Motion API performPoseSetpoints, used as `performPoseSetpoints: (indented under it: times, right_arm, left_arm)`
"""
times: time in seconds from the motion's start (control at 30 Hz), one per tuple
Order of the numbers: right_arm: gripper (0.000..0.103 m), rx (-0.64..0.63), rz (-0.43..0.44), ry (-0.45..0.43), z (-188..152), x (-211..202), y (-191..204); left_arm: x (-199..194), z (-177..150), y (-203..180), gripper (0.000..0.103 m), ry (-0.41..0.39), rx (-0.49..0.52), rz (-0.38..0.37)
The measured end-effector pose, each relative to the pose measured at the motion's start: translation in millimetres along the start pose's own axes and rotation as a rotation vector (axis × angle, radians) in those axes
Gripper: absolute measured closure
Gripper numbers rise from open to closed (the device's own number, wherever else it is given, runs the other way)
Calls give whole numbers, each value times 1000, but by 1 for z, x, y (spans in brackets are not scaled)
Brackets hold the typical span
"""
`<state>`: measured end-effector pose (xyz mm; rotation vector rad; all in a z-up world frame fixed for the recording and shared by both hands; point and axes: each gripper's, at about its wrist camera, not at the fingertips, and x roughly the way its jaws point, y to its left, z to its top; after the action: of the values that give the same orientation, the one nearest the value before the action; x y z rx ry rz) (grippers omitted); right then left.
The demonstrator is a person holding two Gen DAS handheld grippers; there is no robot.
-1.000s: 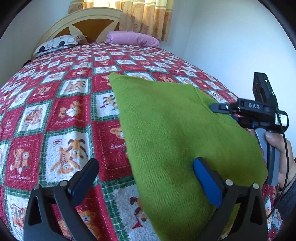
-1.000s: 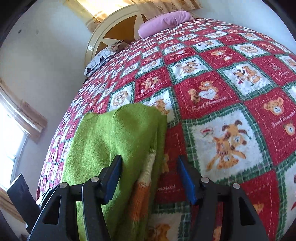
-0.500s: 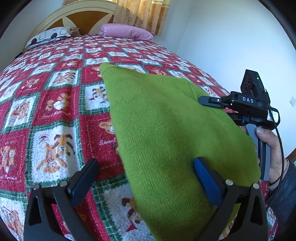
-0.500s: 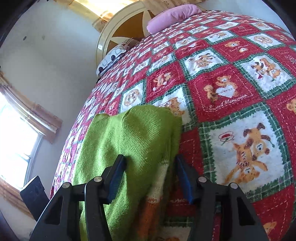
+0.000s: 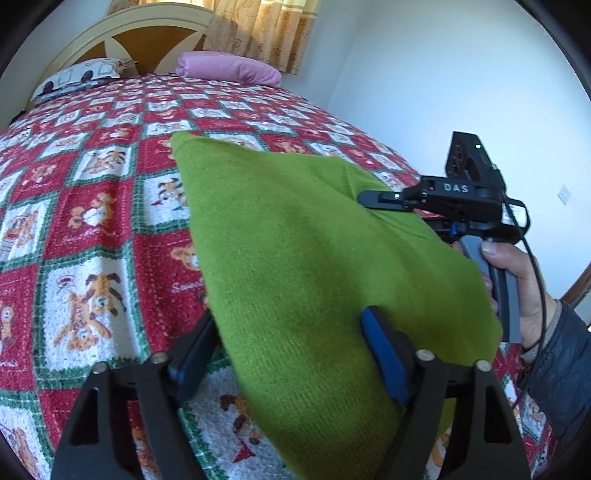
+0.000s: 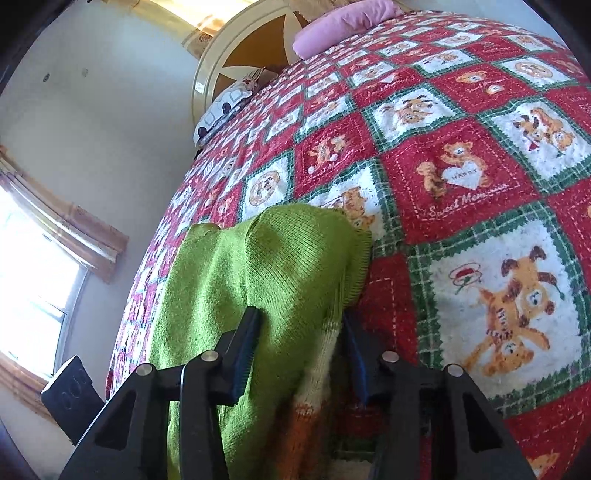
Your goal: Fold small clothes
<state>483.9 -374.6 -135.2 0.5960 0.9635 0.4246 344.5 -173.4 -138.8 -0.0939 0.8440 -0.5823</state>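
A small green knitted sweater (image 5: 303, 258) lies on the red, white and green patchwork bedspread (image 5: 85, 221). My left gripper (image 5: 288, 354) straddles its near edge, jaws partly closed around the cloth with a gap left. In the right wrist view the sweater (image 6: 280, 266) is bunched up, with a white and orange band near its lower part. My right gripper (image 6: 299, 350) has its jaws narrowed around that bunched edge. In the left wrist view the right gripper (image 5: 461, 206) is at the sweater's right edge, held by a hand.
A pink pillow (image 5: 229, 70) and a patterned pillow (image 5: 81, 77) lie at the headboard (image 5: 122, 29). A white wall (image 5: 443, 92) runs along the bed's right side. A window (image 6: 29, 288) is on the left in the right wrist view.
Both grippers have narrowed their jaws around the sweater's edges. The right gripper has moved closer to the sweater, which now bunches up higher between its fingers.
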Motion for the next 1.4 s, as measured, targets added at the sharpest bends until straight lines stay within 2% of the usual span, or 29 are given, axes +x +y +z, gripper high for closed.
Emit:
performPoseSetpoints:
  times: [0.13,0.2,0.33,0.5,0.6,0.77,0.9,1.4]
  right_arm:
    - [62,-30,46,12,-4,1,1]
    - [63,-11,50,9,-3,3,-3]
    - [68,-39,10,1,-5,2,4]
    - [70,-96,-100,-28,-9,0,26]
    - [73,-42,-76,-28,-5,-2,19]
    - [75,-76,-89,-48,-7,-17,29]
    - [76,-100,-93,-68,-7,-26,41]
    - [77,-134,-57,-114,-23,-53,81]
  left_arm:
    - [0,0,-3,27,-1,13,5]
    - [0,0,-4,32,-2,18,-1]
    - [-2,1,-13,40,-8,53,20]
    - [-1,5,-18,44,10,54,61]
    - [-4,9,-23,54,15,72,83]
    - [-7,13,-34,60,16,105,157]
    - [-13,15,-38,65,4,111,177]
    - [-63,20,-45,69,-53,128,171]
